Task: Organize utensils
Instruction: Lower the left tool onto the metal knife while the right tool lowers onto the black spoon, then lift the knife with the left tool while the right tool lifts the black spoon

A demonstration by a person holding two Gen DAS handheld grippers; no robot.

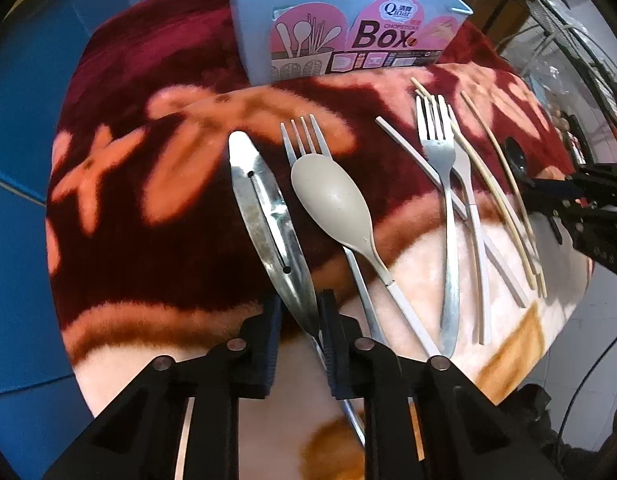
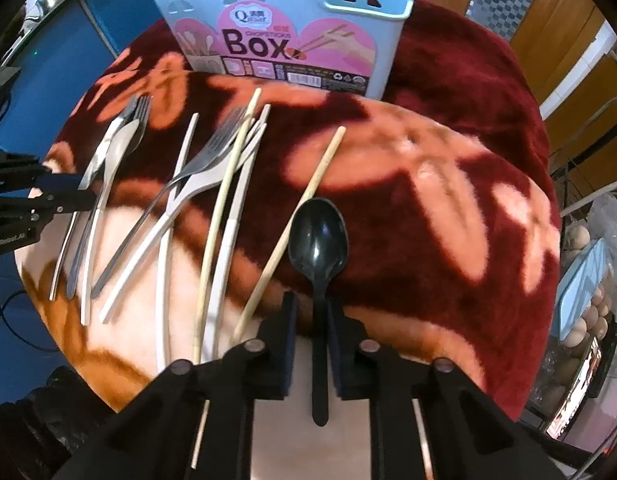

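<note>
Black spoon (image 2: pixel 318 240) handle partly hidden.

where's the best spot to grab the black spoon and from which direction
Grip the black spoon by its thin straight handle, coming from above with the pads either side. It lies flat, bowl toward the box. The right gripper is pinching it there.

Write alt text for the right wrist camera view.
The right claw grips the handle of a black plastic spoon lying on a red floral blanket. To its left lie chopsticks, forks and spoons; a blue chopsticks box stands behind.
</note>
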